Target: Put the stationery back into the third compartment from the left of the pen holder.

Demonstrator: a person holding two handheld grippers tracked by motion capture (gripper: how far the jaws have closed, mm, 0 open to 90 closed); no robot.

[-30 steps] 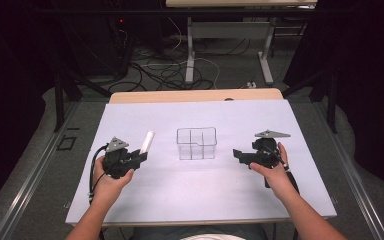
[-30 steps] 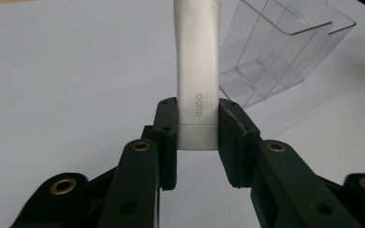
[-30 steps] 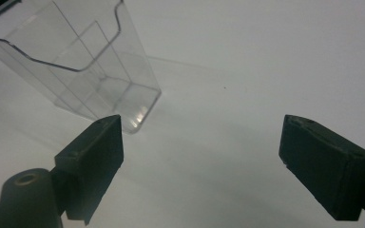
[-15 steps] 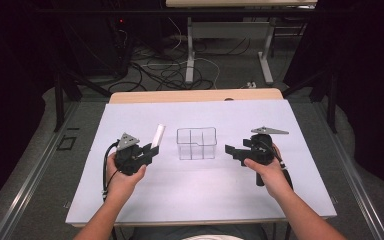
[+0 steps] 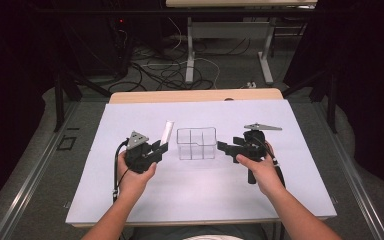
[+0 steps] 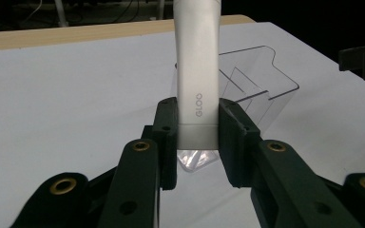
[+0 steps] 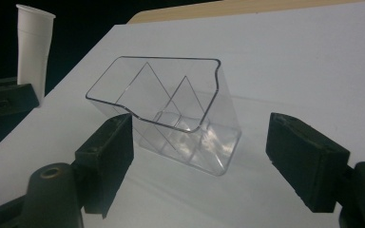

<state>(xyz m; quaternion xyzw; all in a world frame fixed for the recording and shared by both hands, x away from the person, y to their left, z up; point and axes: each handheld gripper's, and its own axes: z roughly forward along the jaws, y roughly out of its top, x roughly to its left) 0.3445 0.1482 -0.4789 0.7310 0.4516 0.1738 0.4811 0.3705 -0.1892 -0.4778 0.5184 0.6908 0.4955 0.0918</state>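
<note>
A clear plastic organiser box [image 5: 196, 143] with inner dividers stands in the middle of the white table [image 5: 200, 200]. My left gripper [image 5: 161, 148] sits just left of it, shut on a white tube [image 5: 167, 132] marked GLOO [image 6: 198, 71], which points up and away over the box's left side [image 6: 256, 80]. My right gripper [image 5: 225, 147] is just right of the box, open, its jaws wide apart and aimed at the box [image 7: 171, 118] without touching it. The white tube [image 7: 33, 52] shows beyond the box in the right gripper view.
The white table top ends at a wooden strip [image 5: 195, 96] at the far edge. Beyond it are table legs and cables [image 5: 180, 65] on the floor. Bare white surface [image 5: 200, 200] lies on the near side, in front of the box.
Both grippers have moved inward toward the box. The left one carried the white tube right, up to the box's left side. The right gripper has closed in from the right, still open.
</note>
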